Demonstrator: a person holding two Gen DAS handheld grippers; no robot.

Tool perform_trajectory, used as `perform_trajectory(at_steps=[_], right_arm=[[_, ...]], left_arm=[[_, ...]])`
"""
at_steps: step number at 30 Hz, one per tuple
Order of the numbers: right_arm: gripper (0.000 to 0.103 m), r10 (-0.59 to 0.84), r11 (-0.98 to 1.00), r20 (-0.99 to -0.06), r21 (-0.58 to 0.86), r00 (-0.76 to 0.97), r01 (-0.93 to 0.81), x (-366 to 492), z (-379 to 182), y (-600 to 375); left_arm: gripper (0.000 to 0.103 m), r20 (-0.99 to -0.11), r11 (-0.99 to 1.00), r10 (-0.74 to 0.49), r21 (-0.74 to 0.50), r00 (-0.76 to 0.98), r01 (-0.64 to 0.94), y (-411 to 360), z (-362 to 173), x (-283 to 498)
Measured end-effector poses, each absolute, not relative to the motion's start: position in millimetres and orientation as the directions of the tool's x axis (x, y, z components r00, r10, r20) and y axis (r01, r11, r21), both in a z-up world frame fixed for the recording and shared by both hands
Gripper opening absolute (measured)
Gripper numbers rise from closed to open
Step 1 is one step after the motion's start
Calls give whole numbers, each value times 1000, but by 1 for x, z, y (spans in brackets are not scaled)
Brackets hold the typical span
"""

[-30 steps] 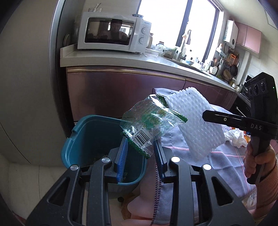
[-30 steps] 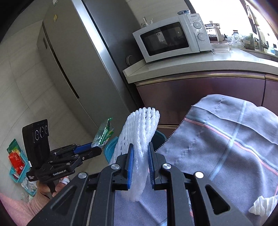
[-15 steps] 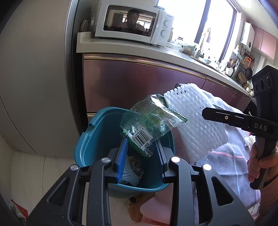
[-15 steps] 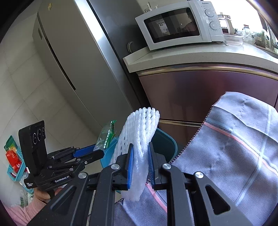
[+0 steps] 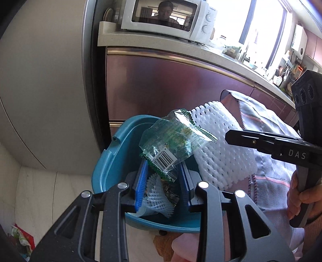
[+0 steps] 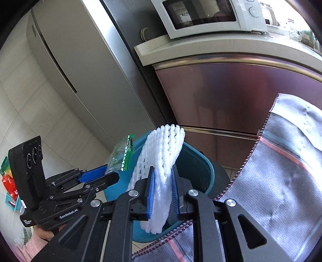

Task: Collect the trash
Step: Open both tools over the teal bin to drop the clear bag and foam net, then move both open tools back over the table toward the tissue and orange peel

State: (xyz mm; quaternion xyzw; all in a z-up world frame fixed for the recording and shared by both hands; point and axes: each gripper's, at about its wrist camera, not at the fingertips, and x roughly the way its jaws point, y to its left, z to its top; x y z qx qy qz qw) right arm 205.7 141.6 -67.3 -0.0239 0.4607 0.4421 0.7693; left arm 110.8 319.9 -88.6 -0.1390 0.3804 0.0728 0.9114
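The pale tiled floor (image 5: pixel 38 187) carries a teal plastic bin (image 5: pixel 112 161), which stands just in front of the reddish cabinet fronts (image 5: pixel 161 86) and beside the grey refrigerator (image 5: pixel 44 90). In the right wrist view a red packet and a teal tray (image 6: pixel 9 187) lie on the floor at the far left edge, too small to name more closely. The table (image 6: pixel 271 139) is covered by a grey cloth with pink stripes and a stitched hem, its edge close to the bin's rim. Above the cabinets, the kitchen counter (image 5: pixel 153 42) carries 1 white microwave (image 5: pixel 169 16).
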Motion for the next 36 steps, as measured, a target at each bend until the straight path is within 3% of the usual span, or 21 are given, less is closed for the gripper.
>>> perform_trajectory(at_steps=[11,20,28,36], right_arm=[[24,602,636,-780,338,171,-694,211,-81,159],[29,616,640,-767,355,178,-681,215,-83,153],[32,650,630,-730,363,210,-687,201,-69,122],[42,706,615,-655,378,270,-692,176,-40,67]], left_arm=[[31,-756,953,29,-176,654,-246,315,-114,138],[34,-769,950,27,-179,638,-257,310,-127,144],[41,-718,959,-7,-202,696,-200,297,-109,129],[49,-618,978,-76,-198,783,-62,255,-69,103]])
